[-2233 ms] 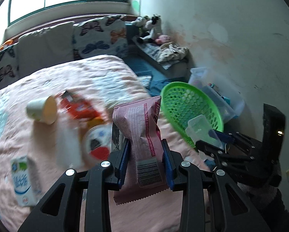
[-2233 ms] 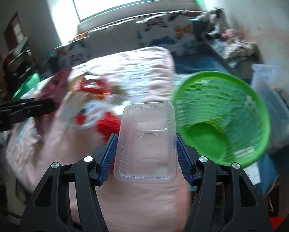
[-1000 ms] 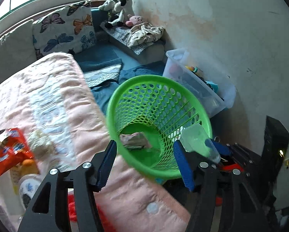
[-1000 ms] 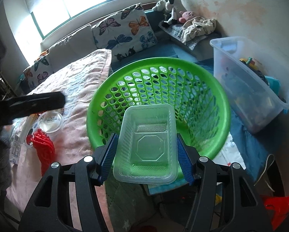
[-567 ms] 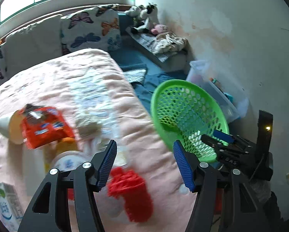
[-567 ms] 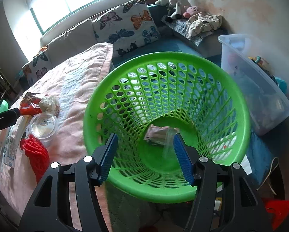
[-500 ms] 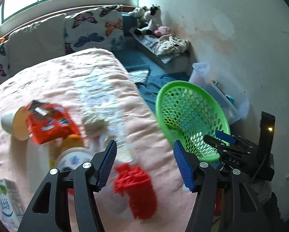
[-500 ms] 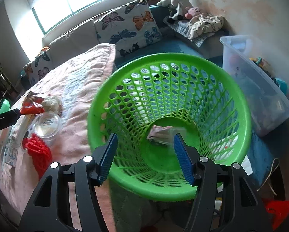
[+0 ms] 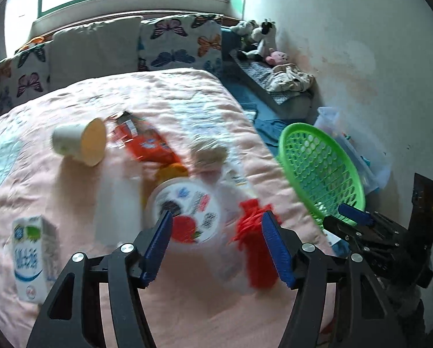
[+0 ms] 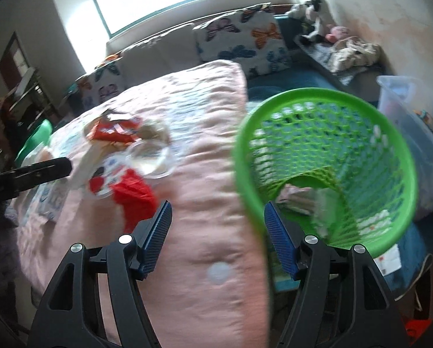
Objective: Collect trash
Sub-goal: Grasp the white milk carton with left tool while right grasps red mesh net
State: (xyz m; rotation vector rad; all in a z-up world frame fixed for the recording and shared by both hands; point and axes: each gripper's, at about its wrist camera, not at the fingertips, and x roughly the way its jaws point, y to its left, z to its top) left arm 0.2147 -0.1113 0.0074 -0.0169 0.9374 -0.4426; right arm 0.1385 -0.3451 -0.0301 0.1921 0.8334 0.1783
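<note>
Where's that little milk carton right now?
In the left wrist view, the milk carton lies at the far left on the pink blanket, left of the round printed lid.

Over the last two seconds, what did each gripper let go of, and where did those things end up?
The left gripper dropped its pink wrapper into the green basket, and the right gripper dropped its clear tray there too. Both jaws now stand open and empty, swung back toward the bed. The milk carton, cup and red wrapper stayed on the bed.
</note>
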